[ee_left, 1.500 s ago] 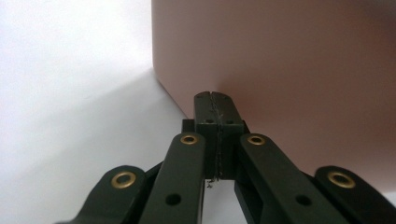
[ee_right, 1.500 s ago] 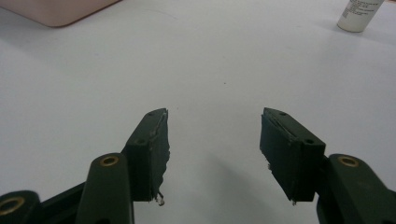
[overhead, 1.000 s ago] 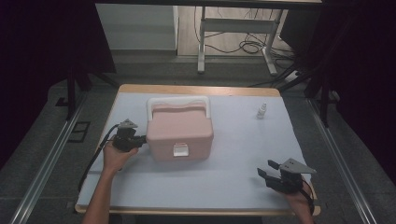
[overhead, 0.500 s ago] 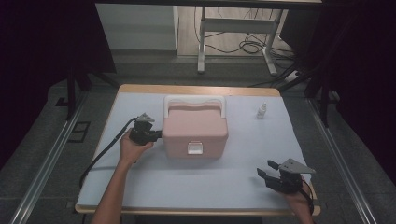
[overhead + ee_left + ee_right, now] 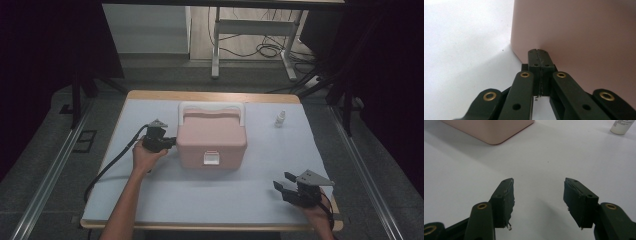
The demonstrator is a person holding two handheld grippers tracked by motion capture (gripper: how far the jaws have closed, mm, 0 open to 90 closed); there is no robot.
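Observation:
A pink lidded box [image 5: 211,140] with a white handle and a white front latch sits mid-table on the white mat [image 5: 150,195]. My left gripper [image 5: 170,143] is shut with nothing in it, its tips pressed against the box's left side wall [image 5: 574,37]; in the left gripper view the two jaws meet flat together at the left gripper's tip [image 5: 539,52]. My right gripper [image 5: 284,183] rests near the front right corner of the table, open and empty. In the right gripper view, that open right gripper [image 5: 537,190] has bare mat between its fingers, and the box's corner [image 5: 491,130] lies far ahead.
A small white dropper bottle [image 5: 280,119] stands at the back right of the mat, also at the upper right as the bottle [image 5: 622,126] in the right gripper view. A black cable [image 5: 107,165] trails from the left gripper off the table's front left. Desk legs and cables lie beyond the table.
The left gripper has pushed the pink box to the right across the mat, moving with it. The right gripper has stayed put.

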